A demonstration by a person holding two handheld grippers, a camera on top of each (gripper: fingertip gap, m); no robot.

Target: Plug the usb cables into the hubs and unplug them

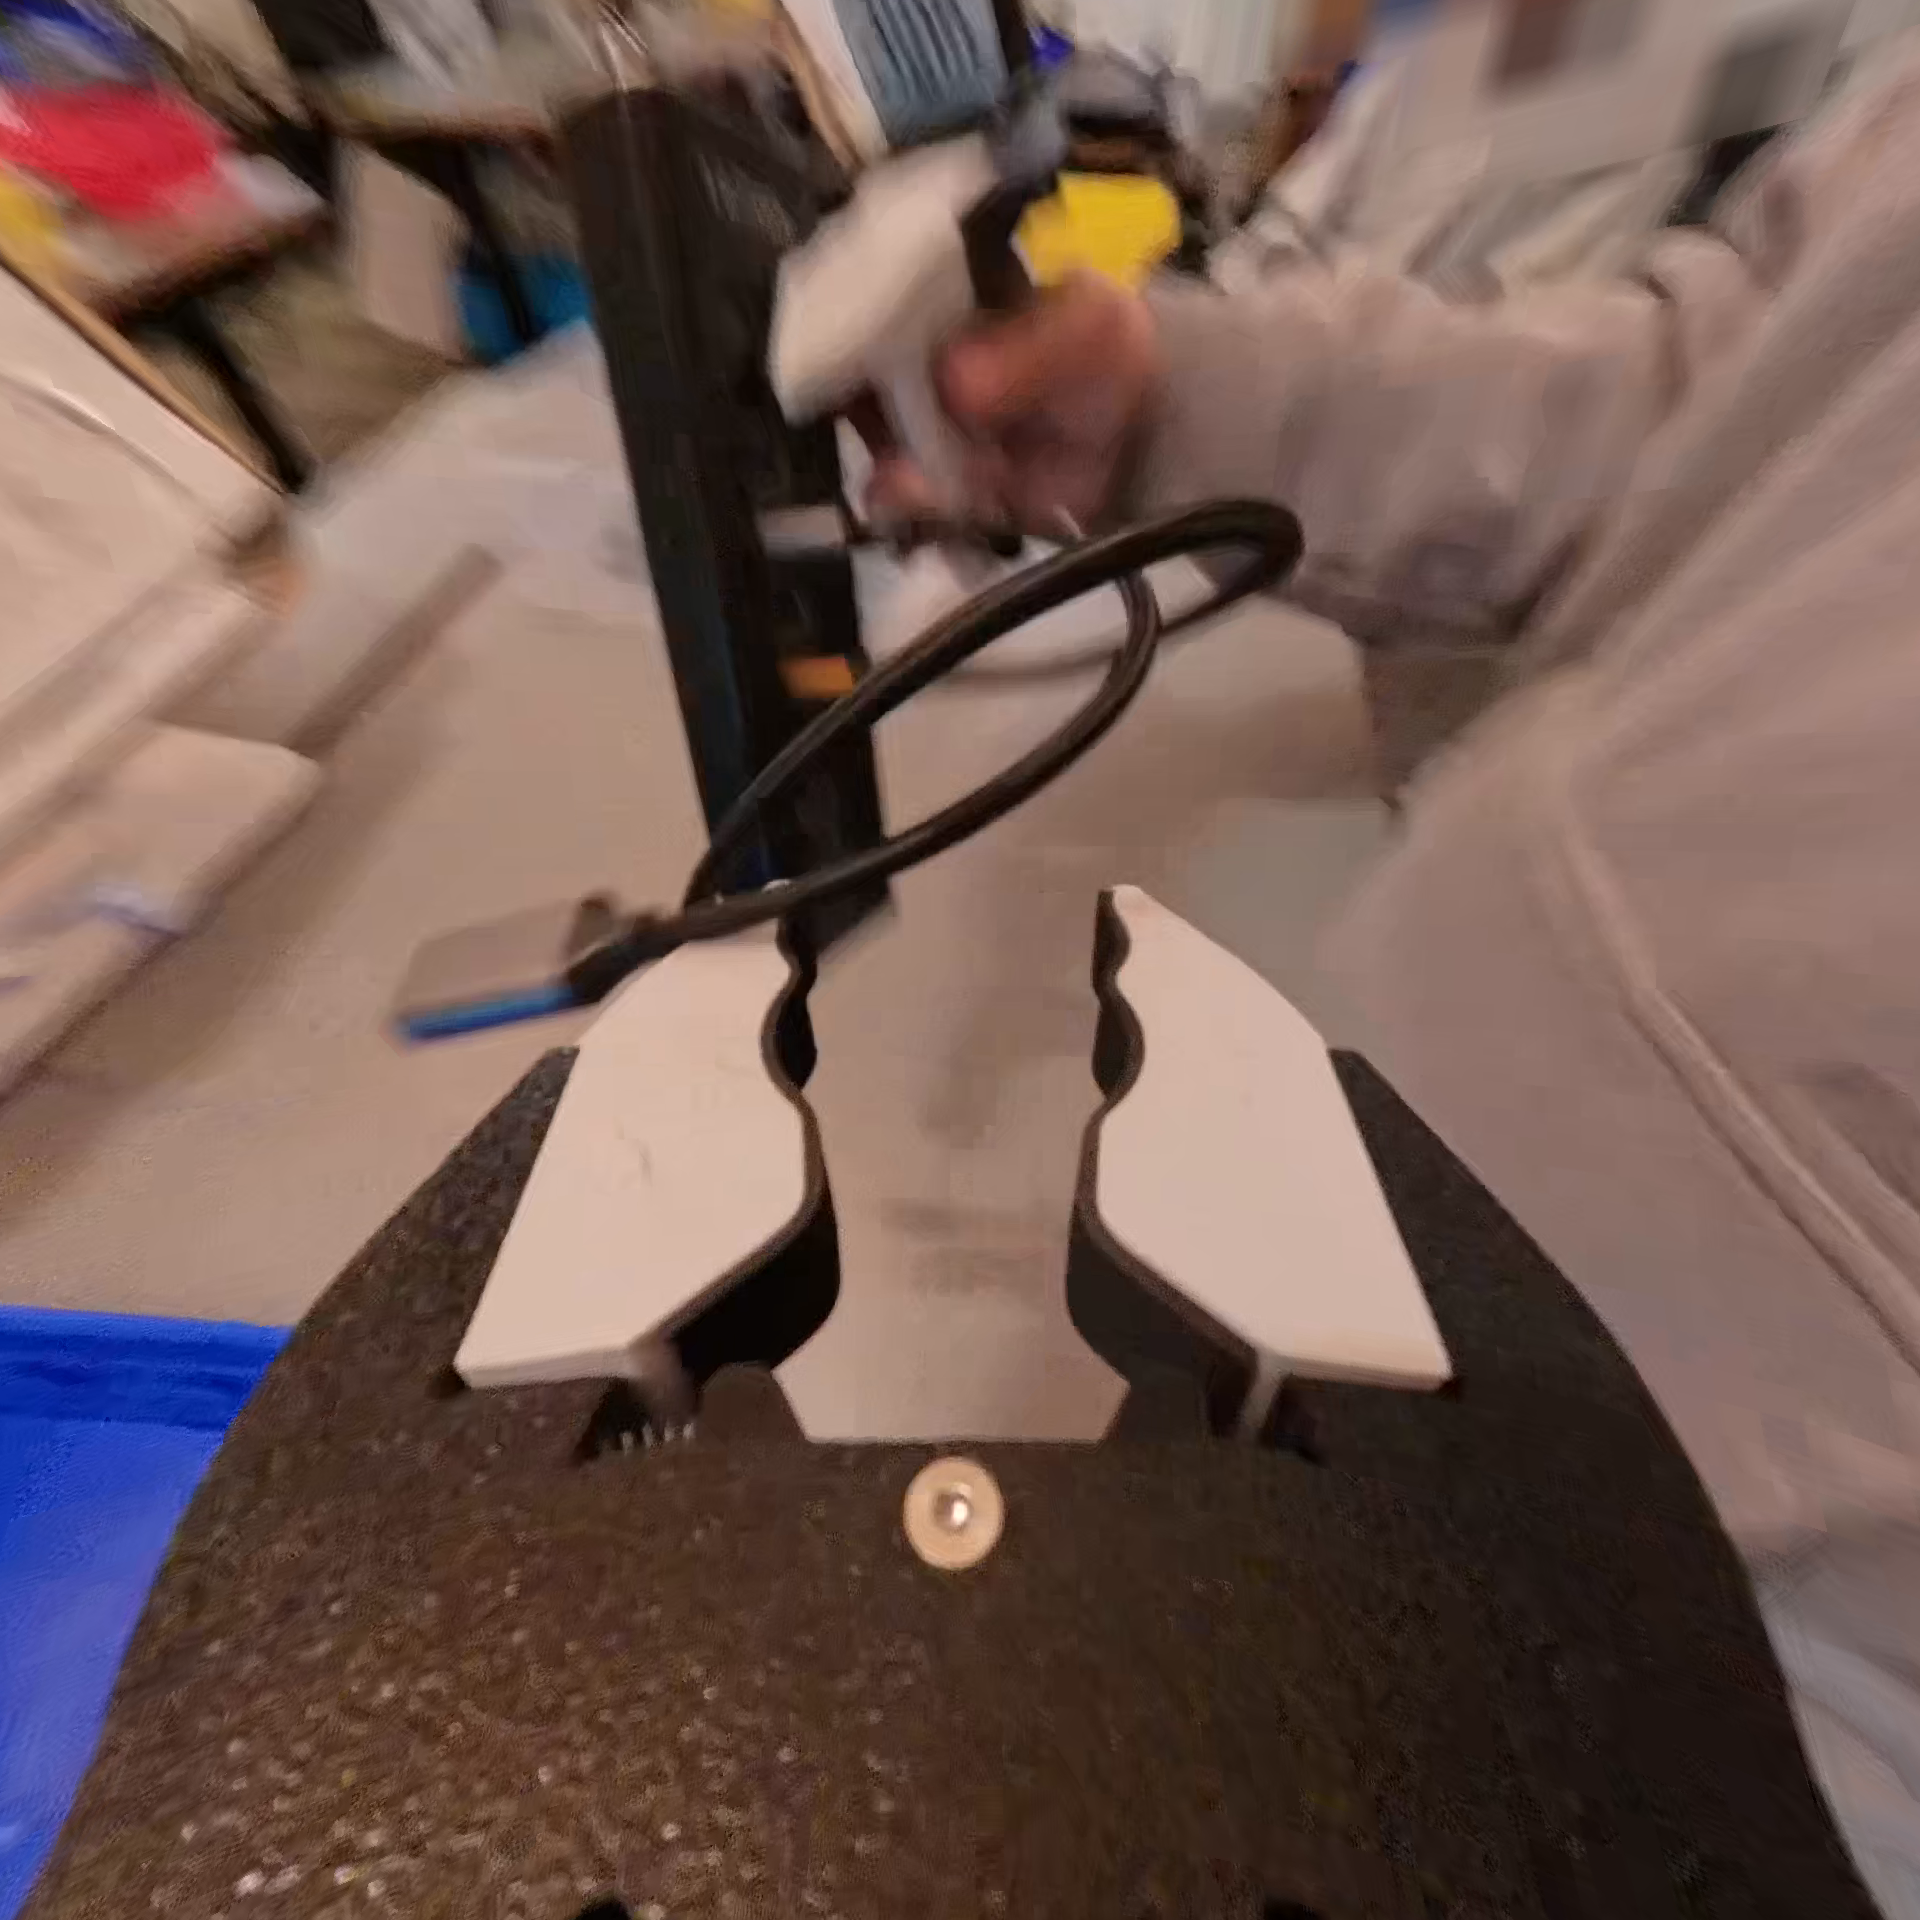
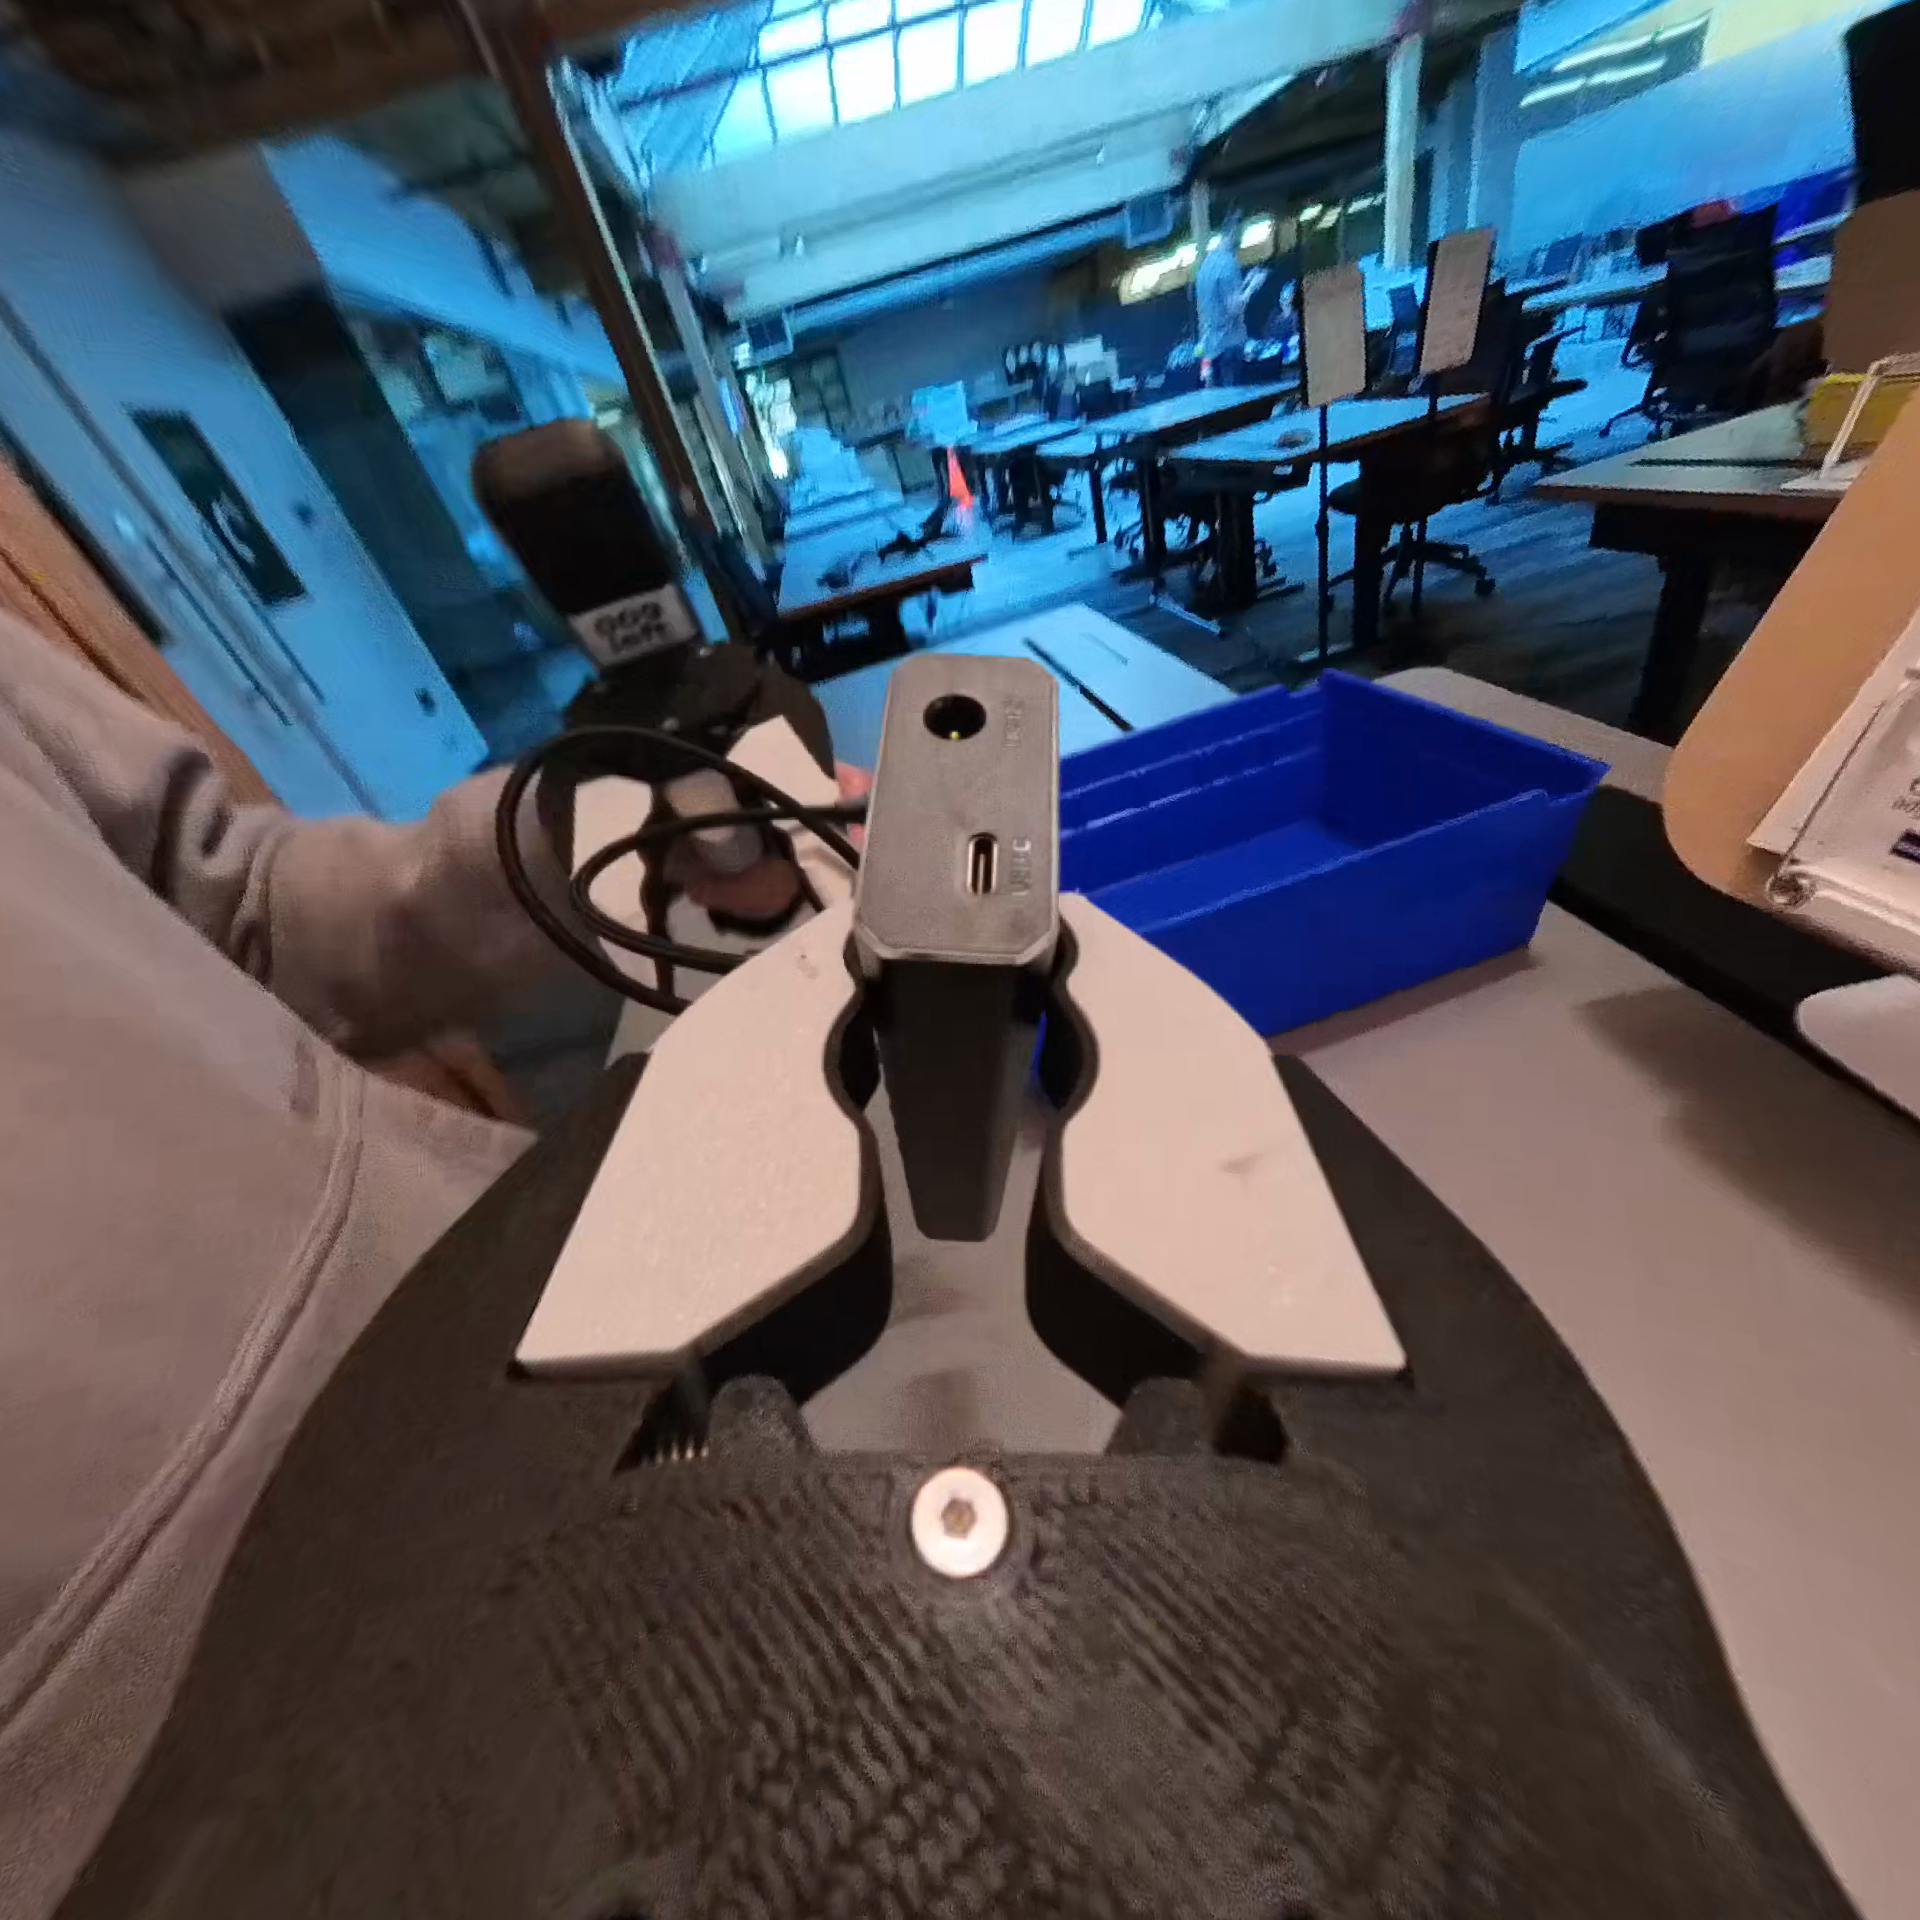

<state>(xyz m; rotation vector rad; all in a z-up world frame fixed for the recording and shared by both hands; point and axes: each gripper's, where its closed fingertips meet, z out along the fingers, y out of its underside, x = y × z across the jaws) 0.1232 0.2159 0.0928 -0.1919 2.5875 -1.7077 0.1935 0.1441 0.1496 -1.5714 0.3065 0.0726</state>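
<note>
My right gripper (image 2: 961,935) is shut on a black USB hub (image 2: 966,790) and holds it upright, with the end face that carries a round socket and a small oval port towards the camera. In the left wrist view the hub (image 1: 717,468) stands as a tall black bar with the right gripper (image 1: 831,395) and a hand on it. My left gripper (image 1: 951,920) is open with a wide gap. A black looped USB cable (image 1: 997,665) lies against its left fingertip, and its metal plug with a blue insert (image 1: 488,982) sticks out to the left. The cable (image 2: 582,831) loops around the left gripper (image 2: 727,790).
A blue plastic bin (image 2: 1320,842) stands on the grey table (image 2: 1558,1195) just right of the hub; its corner shows in the left wrist view (image 1: 104,1507). A cardboard box (image 2: 1787,665) is at the far right. Grey sleeves (image 2: 208,1039) fill the left side.
</note>
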